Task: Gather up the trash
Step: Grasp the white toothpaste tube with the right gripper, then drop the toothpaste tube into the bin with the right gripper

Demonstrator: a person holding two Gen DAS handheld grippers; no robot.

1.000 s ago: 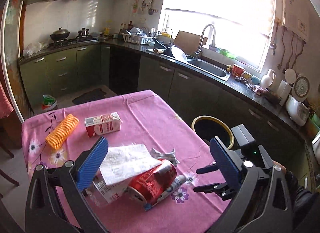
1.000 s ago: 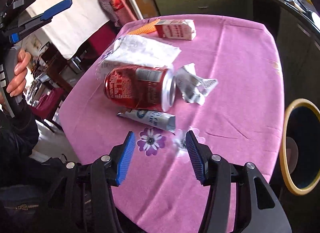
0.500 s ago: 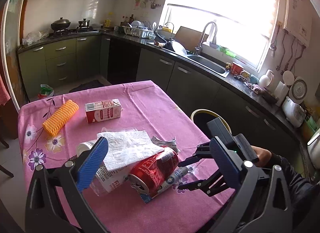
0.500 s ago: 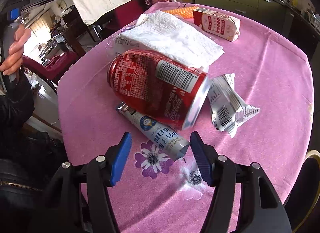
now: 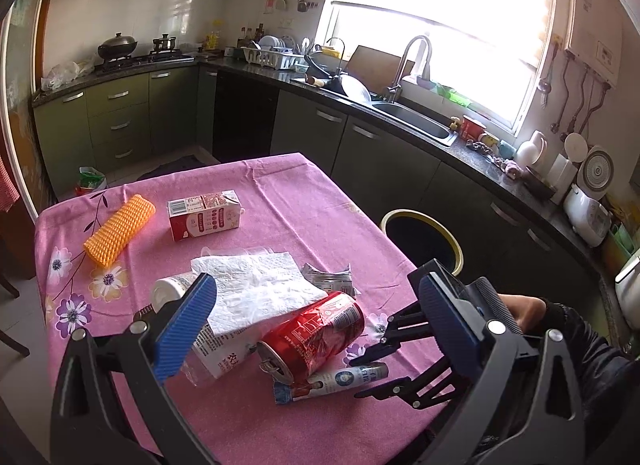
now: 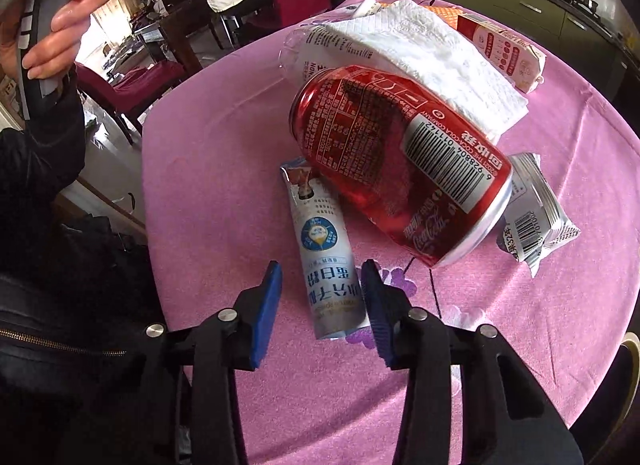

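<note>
A pile of trash lies on the pink tablecloth (image 5: pixel 280 193). A red cola can (image 6: pixel 396 161) lies on its side; it also shows in the left wrist view (image 5: pixel 316 333). A white and blue sachet (image 6: pixel 326 261) lies beside it, its near end between my right gripper's (image 6: pixel 322 297) open blue fingers, the right one close to it. A white paper towel (image 5: pixel 256 293) covers a clear plastic bottle (image 5: pixel 200 329). A silver wrapper (image 6: pixel 532 217) lies behind the can. My left gripper (image 5: pixel 316 321) is open and empty above the pile.
A milk carton (image 5: pixel 204 215) and an orange foam net (image 5: pixel 118 229) lie farther back on the table. A round bin with a yellow rim (image 5: pixel 424 235) stands on the floor beside the table's right edge. Kitchen cabinets and a sink (image 5: pixel 416 123) run behind.
My right gripper has moved in low to the table and now straddles the sachet's near end. The left gripper view has shifted slightly; it stays open above the pile.
</note>
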